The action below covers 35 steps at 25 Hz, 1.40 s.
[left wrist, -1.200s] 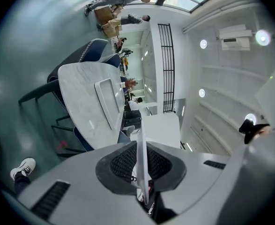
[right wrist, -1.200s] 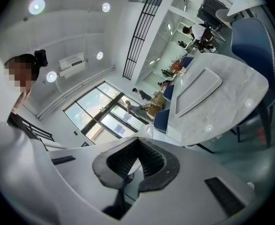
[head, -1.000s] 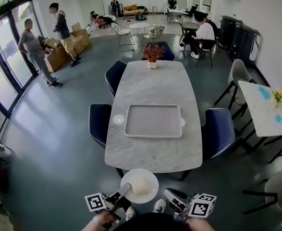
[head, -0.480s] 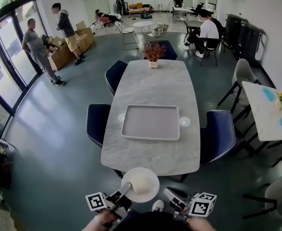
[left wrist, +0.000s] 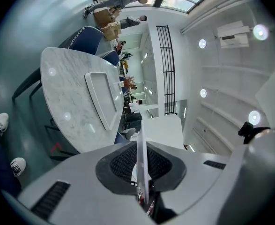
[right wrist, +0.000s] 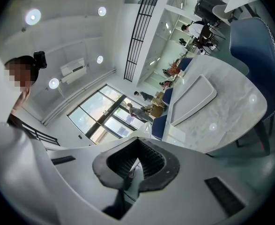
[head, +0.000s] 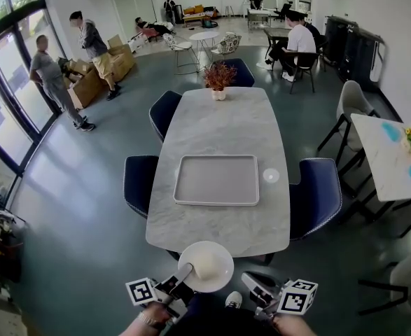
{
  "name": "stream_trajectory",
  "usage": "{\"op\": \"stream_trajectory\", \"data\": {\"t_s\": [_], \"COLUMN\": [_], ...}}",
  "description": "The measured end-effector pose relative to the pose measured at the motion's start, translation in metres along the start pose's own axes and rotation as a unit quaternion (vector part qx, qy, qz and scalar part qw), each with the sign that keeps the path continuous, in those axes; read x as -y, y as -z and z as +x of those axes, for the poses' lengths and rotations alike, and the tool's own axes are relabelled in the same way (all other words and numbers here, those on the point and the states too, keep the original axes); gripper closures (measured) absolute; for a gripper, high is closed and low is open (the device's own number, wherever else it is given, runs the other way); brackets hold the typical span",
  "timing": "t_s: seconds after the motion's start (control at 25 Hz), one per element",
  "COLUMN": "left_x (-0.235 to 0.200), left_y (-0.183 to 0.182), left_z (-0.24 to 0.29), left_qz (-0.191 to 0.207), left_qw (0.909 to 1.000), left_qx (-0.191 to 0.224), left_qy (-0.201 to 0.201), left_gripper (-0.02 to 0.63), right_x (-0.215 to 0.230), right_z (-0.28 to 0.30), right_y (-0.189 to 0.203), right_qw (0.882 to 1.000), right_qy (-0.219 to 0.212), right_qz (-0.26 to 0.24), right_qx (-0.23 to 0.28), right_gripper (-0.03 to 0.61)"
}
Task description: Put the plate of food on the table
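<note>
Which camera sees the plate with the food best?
The head view: the whole plate and the pale food on it show. The left gripper view sees only its thin edge, pinched in the left tool. The right gripper view hardly shows it.

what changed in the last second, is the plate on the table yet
The person carried the plate of food forward, so the table has drawn a little nearer in the head view. The plate is not set down yet. Unchanged: the left tongs stay clamped on the plate's rim, the right tongs carry nothing, and the tray lies bare mid-table.
</note>
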State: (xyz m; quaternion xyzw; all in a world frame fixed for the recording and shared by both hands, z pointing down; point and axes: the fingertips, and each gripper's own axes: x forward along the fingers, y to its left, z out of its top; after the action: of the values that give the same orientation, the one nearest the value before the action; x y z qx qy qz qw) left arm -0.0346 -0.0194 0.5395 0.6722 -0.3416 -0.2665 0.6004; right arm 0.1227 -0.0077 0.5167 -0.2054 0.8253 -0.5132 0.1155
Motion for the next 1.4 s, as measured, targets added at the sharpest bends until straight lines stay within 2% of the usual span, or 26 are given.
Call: {"op": "stream_trajectory", "data": {"t_s": [0.36, 0.56, 0.8, 1.4], "left_x": [-0.005, -0.009, -0.013, -0.049], "left_y": [-0.021, -0.05, -0.086, -0.167], "left_z": [0.011, 0.022, 0.042, 0.1], "left_qz": [-0.002, -0.001, 0.005, -0.018], "left_qw": [0.9997, 0.9991, 0.998, 0.9957], "left_qx": [-0.023, -0.043, -0.064, -0.091], "left_qy": [0.0, 0.0, 0.002, -0.004], "left_gripper": [0.584, 0.584, 0.584, 0.584], "right_x": [0.003, 0.006, 0.011, 0.038], "right_z": [0.01, 0.031, 0.058, 0.093], "right_y": [-0.01, -0.024, -0.036, -0.064], "right_qw": [0.999, 0.998, 0.997, 0.989], "right_qy": [0.016, 0.034, 0.037, 0.098], "right_qz": [0.004, -0.009, 0.005, 0.012], "right_qx": [0.028, 0.043, 0.063, 0.114], "right_gripper": [0.568, 0.568, 0.568, 0.568]}}
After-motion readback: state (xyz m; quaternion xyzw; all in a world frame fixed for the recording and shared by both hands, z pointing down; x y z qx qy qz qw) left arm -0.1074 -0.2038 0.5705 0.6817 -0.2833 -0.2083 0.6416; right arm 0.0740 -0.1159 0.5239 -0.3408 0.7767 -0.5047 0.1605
